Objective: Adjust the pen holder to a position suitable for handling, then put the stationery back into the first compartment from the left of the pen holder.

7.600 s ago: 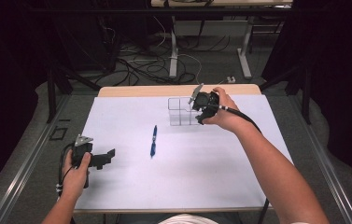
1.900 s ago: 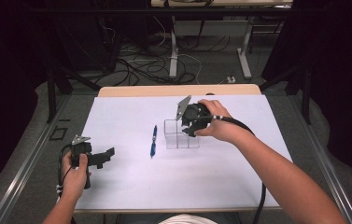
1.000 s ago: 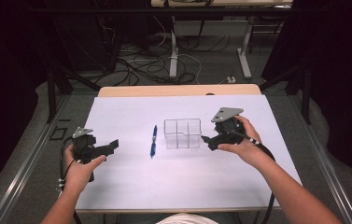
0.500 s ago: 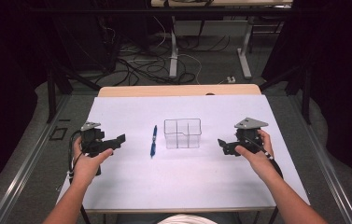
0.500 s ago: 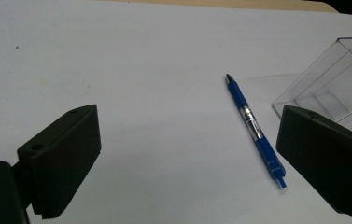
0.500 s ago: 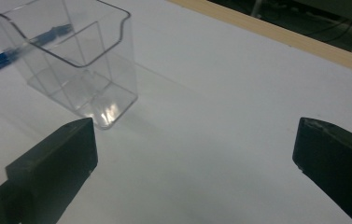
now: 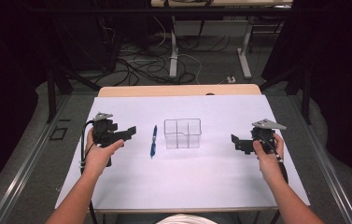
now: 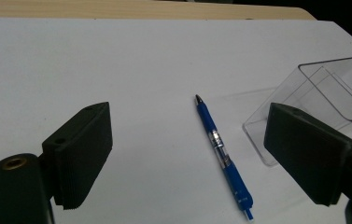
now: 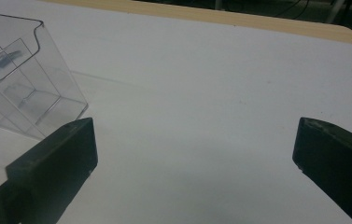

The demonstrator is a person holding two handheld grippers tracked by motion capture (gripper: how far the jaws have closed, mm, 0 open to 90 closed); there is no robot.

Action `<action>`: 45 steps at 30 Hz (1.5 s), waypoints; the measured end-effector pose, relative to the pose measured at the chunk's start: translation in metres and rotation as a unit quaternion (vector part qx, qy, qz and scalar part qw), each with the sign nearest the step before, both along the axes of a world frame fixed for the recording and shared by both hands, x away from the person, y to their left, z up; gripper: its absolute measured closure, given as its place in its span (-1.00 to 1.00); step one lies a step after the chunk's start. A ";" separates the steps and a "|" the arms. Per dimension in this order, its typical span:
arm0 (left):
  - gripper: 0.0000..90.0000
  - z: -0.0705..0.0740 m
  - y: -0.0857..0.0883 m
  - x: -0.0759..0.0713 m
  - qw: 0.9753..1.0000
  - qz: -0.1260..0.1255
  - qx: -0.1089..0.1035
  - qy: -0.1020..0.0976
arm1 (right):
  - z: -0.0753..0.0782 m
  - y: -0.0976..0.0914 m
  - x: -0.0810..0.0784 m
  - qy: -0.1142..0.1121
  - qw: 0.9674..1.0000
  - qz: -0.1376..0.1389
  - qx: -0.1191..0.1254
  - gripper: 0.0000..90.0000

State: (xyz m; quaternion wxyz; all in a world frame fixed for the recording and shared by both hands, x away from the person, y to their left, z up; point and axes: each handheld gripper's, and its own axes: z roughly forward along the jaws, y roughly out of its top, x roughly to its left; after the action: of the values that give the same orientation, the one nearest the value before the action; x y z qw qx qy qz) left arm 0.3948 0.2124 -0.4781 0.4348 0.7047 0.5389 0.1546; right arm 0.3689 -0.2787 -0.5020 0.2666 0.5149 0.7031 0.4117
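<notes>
as the high view lays it out, the scene reads from left to right:
left gripper (image 7: 129, 132): held above the left part of the white table cover (image 7: 201, 186), pointing toward the pen; jaws apart with nothing between them, and they have just been closing a little.
pen (image 7: 153, 141): blue, lying flat on the cover, just to the right of the left gripper's tips and apart from them; in the left gripper view the pen (image 8: 222, 157) lies ahead on the sheet, seen through the gap between the two jaws, nearer the right-hand jaw, its tip pointing away from the camera.
clear box (image 7: 182, 133): an open-topped, divided container standing upright at mid-table, just beside the pen on its right, not touching it; in the left gripper view the clear box (image 8: 323, 93) stands partly behind the right-hand jaw.
right gripper (image 7: 237, 143): held over the right part of the cover, pointing toward the box and well apart from it; jaws spread wide, holding nothing.
right gripper view: the clear box (image 9: 19, 84) stands beyond the left-hand jaw, with bare cover between the jaws.
</notes>
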 end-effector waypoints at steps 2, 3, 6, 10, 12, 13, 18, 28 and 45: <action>-0.66 0.002 -0.003 0.003 1.000 -0.002 0.001 -0.002 | -0.002 -0.002 0.000 0.000 1.000 -0.001 0.003 -1.00; -0.65 0.003 -0.005 0.005 1.000 -0.003 0.000 -0.001 | -0.002 -0.004 0.000 0.000 1.000 -0.004 0.000 -1.00; -0.65 0.006 -0.009 0.010 1.000 -0.003 -0.008 0.001 | -0.003 -0.006 0.000 0.004 1.000 -0.007 0.004 -1.00; -0.61 0.007 -0.014 0.017 1.000 -0.006 -0.014 0.009 | -0.003 -0.007 0.000 0.002 1.000 -0.004 0.011 -1.00; -0.59 0.006 -0.018 0.021 1.000 -0.004 -0.011 0.012 | -0.003 -0.006 0.001 0.005 1.000 -0.004 0.009 -1.00; -0.57 0.007 -0.018 0.022 1.000 -0.010 -0.009 0.017 | -0.003 -0.006 0.002 0.006 1.000 -0.003 0.009 -1.00; -0.44 0.008 -0.022 0.030 0.999 -0.011 -0.015 0.029 | -0.003 -0.005 0.003 0.007 1.000 -0.002 0.008 -1.00; -0.13 0.013 -0.038 0.051 0.998 -0.002 -0.001 0.056 | -0.003 -0.008 0.001 0.008 1.000 0.002 0.016 -1.00; 0.04 -0.007 -0.067 0.084 0.989 0.012 0.023 0.143 | -0.007 -0.004 0.002 0.022 0.999 0.020 0.020 -1.00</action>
State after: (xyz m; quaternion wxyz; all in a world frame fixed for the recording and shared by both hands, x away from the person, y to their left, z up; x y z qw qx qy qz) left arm 0.4788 0.1454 -0.4847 0.3347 0.7232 0.6002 0.0695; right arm 0.3708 -0.2824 -0.5089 0.2325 0.5148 0.7108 0.4192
